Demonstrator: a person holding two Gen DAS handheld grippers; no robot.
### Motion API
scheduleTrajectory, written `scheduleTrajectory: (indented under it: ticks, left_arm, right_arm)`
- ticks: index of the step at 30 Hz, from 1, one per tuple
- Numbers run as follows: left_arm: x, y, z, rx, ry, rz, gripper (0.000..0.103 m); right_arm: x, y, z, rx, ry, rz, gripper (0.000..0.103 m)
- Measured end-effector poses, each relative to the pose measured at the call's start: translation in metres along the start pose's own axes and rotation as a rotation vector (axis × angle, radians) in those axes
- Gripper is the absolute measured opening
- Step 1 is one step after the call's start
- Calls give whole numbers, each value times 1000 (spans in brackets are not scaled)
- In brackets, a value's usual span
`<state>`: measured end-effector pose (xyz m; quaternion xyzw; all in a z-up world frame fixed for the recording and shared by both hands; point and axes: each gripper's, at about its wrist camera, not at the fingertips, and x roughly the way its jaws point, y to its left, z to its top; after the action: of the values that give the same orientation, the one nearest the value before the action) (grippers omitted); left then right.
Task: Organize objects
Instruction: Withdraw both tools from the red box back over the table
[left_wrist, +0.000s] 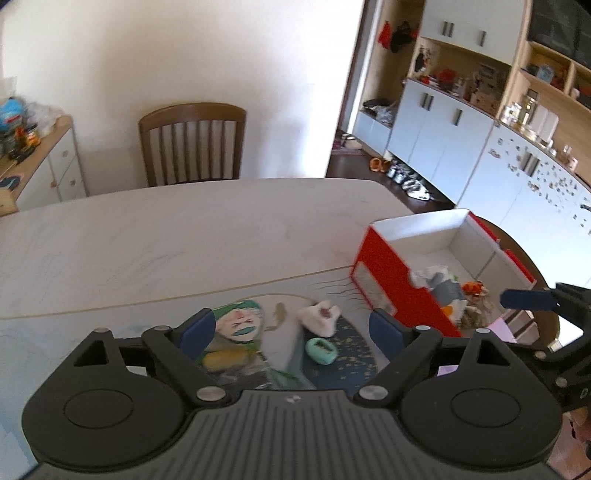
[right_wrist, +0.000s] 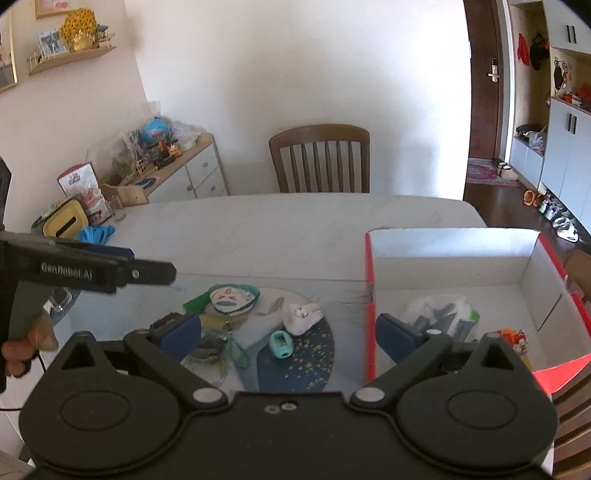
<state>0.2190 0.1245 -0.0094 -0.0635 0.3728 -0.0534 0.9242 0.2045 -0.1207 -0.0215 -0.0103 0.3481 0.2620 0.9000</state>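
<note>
Pale table (left_wrist: 184, 236) — red box (left_wrist: 391, 280), teal trinket (left_wrist: 320, 350) — both tools (left_wrist: 291, 330) (right_wrist: 288, 334) wide apart, empty.

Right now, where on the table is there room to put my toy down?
The far half of the table, between the chair and the picture mat, is bare. The back of the red box has bare floor too. It is crowded near the front: the teal toy, white toy and painted face sit close together.
</note>
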Motion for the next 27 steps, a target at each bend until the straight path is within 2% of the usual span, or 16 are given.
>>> scheduleTrajectory:
  ticks: [1, 4, 13, 16, 19, 27]
  left_arm:
    - [0, 6, -1, -8, 2, 3, 100]
    - [0, 25, -6, -31, -5, 9, 101]
    - [6, 76, -31, -65, -62, 117, 103]
    - [15, 88, -42, -60, -48, 134, 103]
    - [27, 100, -52, -69, 3, 118, 103]
    - [51, 119, -77, -46, 21, 123, 103]
  right_arm:
    - [2, 3, 0, -5, 5, -2, 100]
    - [11, 10, 0, -14, 19, -12, 100]
    - [44, 28, -2, -34, 67, -23, 100]
    - [58, 33, -3, -38, 82, -28, 100]
    - [72, 37, -6, -59, 94, -19, 100]
    - [100, 42, -12, -71, 136, -18, 99]
